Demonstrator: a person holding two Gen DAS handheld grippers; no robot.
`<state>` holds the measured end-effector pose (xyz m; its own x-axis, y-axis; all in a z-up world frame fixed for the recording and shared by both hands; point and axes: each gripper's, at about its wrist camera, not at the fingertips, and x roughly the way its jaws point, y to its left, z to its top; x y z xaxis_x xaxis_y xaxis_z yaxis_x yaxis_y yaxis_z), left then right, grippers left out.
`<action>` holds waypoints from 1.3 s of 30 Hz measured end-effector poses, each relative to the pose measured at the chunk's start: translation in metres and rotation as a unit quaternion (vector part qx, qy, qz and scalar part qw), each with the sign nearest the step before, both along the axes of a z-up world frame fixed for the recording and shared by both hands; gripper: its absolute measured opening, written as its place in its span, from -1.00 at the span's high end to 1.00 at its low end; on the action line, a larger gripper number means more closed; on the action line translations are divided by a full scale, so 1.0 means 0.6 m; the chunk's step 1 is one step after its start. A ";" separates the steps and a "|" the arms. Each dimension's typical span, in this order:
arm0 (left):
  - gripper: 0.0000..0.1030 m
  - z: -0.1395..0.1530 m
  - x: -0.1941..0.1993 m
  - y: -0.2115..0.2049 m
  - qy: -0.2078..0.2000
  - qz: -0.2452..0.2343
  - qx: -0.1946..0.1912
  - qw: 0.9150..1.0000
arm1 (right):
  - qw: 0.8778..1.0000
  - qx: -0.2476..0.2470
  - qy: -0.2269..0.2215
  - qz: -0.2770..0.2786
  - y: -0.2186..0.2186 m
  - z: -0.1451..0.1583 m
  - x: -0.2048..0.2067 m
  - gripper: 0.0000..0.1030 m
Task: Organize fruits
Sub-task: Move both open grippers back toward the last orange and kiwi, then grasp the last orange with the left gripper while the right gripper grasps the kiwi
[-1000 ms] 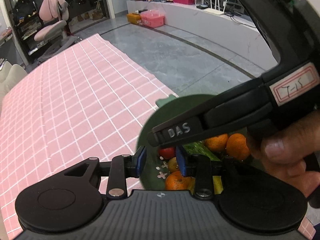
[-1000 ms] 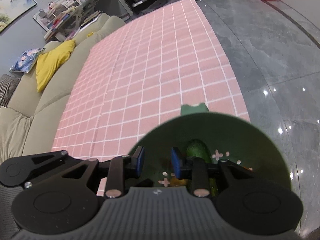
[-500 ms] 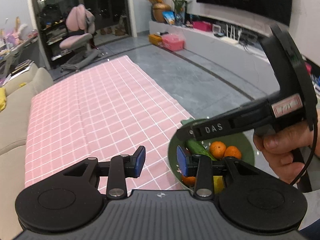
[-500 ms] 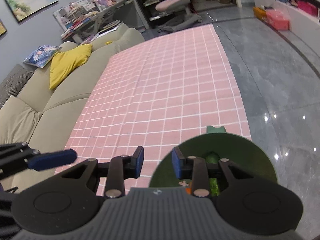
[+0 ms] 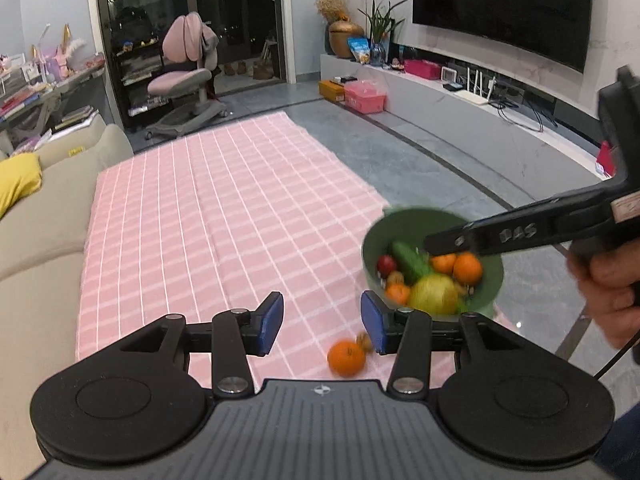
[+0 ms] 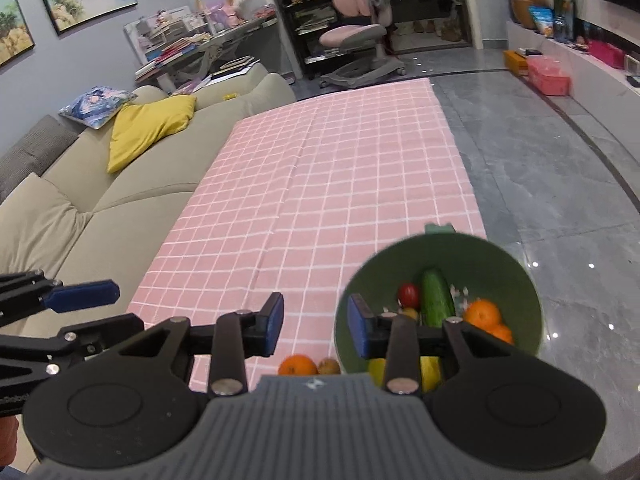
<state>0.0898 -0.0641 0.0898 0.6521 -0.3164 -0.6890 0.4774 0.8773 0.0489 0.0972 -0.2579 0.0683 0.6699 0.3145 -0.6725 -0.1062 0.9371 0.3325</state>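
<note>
A green bowl (image 5: 416, 226) (image 6: 480, 264) stands at the near right corner of the pink checked cloth (image 5: 224, 216). It holds a cucumber (image 6: 436, 298), a small red fruit (image 6: 408, 294), oranges (image 6: 482, 314) and a yellow fruit (image 5: 434, 294). A loose orange (image 5: 346, 357) (image 6: 298, 365) and a small brown fruit (image 6: 329, 366) lie on the cloth left of the bowl. My left gripper (image 5: 322, 324) hovers above the loose orange, its jaws opening and empty. My right gripper (image 6: 316, 326) hangs over the bowl's left rim, its jaws also opening and empty.
A beige sofa (image 6: 100, 184) with a yellow cushion (image 6: 148, 128) runs along the cloth's left side. Grey tiled floor (image 6: 560, 184) lies to the right, past the table edge beside the bowl. A pink chair (image 5: 184, 76) stands beyond the far end.
Both grippers have risen and drawn back from the bowl, and their jaws have widened. The loose orange and brown fruit have come into view.
</note>
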 end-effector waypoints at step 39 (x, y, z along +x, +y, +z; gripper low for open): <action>-0.23 -0.273 0.088 -0.060 0.056 -0.133 0.068 0.987 | 0.969 0.110 0.123 -0.185 0.040 -0.198 -0.020 0.35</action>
